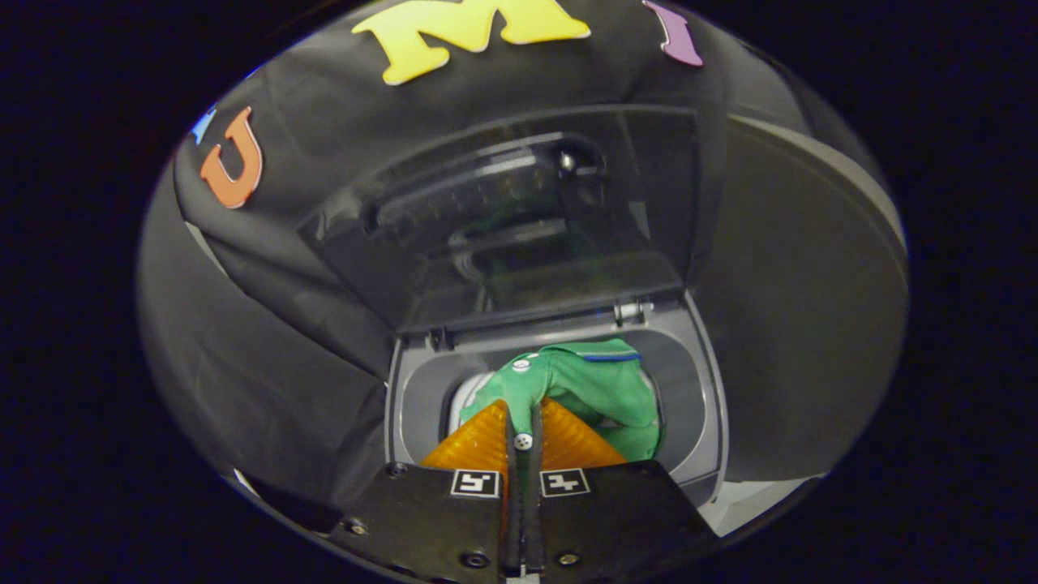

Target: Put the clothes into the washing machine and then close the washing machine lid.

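Note:
A green garment point(592, 385) with white buttons and a blue trim hangs over the round drum opening of the grey top-loading washing machine point(697, 405). My gripper point(523, 418) is shut on a fold of this cloth, which is pinched between the two fingers point(478, 442), right above the opening. The rest of the garment drapes ahead of the fingers and down into the drum. The machine's dark see-through lid point(527, 219) stands upright behind the opening, hinged at the back edge.
The booth's black cloth wall point(276, 308) hangs close behind and to the left of the machine. A grey curved panel point(811, 308) stands to the right. A pale surface point(754, 499) shows beside the machine's front right corner.

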A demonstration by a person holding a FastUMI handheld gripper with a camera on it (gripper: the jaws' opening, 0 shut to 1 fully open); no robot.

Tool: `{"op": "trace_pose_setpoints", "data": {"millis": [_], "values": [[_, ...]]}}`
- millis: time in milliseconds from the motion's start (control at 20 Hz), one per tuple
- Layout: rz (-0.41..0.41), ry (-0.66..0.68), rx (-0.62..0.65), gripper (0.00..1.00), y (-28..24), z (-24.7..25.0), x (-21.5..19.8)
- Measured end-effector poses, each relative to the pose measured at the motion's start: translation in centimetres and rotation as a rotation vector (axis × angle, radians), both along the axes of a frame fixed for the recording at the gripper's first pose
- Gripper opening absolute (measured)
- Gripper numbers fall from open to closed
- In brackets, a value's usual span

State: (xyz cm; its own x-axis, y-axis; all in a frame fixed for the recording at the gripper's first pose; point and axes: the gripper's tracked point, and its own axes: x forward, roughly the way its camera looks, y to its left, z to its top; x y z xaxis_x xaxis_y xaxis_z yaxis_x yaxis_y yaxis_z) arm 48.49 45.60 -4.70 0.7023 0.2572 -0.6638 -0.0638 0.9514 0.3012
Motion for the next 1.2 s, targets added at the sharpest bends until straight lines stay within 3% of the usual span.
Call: {"op": "trace_pose_setpoints", "data": {"millis": [400,800,1000,1200], "values": [[0.000,0.055,-0.054,0.07,0.2,-2.3,-0.6],[-0.028,0.043,-0.079,0.17,-0.5,-2.6,-0.3],[-0.068,0.026,-0.090,0.99,-1.1,-2.3,-0.4],[-0.081,0.017,-0.100,0.98,-1.8,-1.9,-0.7]]}}
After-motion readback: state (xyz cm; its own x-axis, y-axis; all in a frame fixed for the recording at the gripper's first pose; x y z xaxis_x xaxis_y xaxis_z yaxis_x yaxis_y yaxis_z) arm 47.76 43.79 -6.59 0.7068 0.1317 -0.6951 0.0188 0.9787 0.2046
